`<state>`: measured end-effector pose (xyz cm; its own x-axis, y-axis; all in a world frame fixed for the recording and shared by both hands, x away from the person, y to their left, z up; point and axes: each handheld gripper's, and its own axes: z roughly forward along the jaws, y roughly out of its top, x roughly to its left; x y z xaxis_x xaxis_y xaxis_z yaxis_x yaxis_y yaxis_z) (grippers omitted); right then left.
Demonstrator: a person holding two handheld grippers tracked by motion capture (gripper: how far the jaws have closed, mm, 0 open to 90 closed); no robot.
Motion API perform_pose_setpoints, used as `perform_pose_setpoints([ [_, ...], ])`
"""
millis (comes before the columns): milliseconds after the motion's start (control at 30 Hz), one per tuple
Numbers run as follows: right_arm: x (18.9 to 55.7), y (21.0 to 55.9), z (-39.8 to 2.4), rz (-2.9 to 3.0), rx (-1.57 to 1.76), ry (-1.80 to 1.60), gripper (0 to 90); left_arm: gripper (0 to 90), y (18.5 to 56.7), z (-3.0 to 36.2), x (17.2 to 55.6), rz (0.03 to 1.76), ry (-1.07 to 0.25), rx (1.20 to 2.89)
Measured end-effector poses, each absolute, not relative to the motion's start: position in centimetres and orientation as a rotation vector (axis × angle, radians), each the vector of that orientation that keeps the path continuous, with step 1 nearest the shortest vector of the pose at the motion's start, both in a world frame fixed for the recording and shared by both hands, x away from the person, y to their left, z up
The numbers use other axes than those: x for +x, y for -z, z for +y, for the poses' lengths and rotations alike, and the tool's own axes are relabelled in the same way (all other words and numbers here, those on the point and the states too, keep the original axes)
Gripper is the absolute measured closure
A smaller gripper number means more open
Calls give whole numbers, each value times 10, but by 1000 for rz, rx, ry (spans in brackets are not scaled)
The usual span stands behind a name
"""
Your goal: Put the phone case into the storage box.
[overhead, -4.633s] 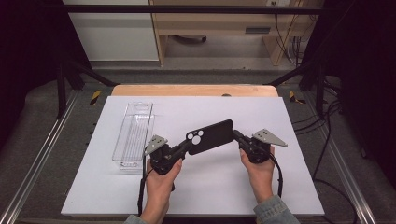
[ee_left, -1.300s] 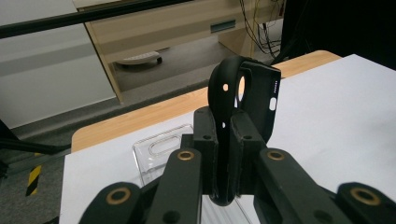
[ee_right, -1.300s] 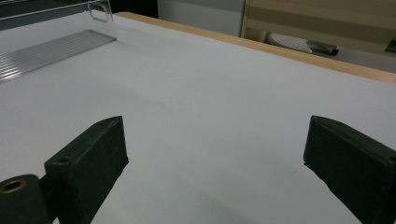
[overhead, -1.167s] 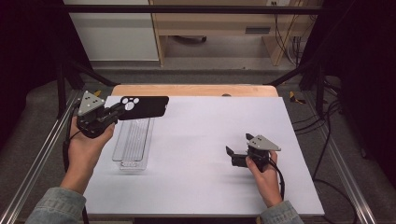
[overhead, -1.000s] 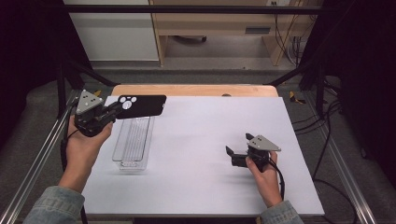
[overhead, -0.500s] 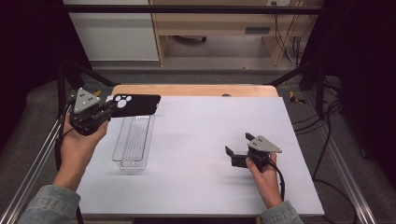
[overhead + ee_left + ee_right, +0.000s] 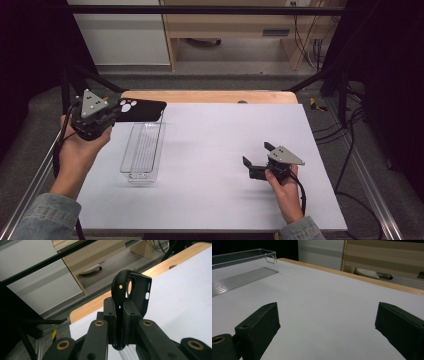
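High view: left claw (image 7: 111, 116) is clamped on the camera-cutout end of a black phone case (image 7: 142, 110); the rest of the case sticks out flat past the claw tips, in the air above the far end of the clear tray (image 7: 143, 154). Left gripper view confirms it: the case (image 7: 130, 293) stands edge-on between the closed jaws, and its thin wall is pinched and bowed there. I judge it light, flexible and rubbery: grippy, not fragile, but it deforms under squeeze and droops when held by one end. Best hold is across a rim or side wall near a corner, as now; gripping the flat back panel mid-span would just fold it. Right claw (image 7: 260, 155) rests low on the white tabletop (image 7: 215, 145), well apart from the case, jaws spread wide with nothing between them, as the right gripper view (image 7: 325, 325) shows. Versus the earliest frame: there both claws held the case near the middle of the tabletop, beside the tray; the right has since let go and sits parked, and the left alone has carried the case to the far left corner. Over the last second the case has drifted slightly further left.
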<state>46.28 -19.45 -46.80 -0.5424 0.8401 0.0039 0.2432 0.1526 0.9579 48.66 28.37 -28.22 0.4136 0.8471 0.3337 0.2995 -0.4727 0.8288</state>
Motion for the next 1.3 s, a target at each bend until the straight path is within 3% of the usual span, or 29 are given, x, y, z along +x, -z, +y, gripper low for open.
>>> perform_pose_setpoints([
  [1300,450,465,-205,1881,978,-1439,58,828,268,284,497,907,-1120,2126],
])
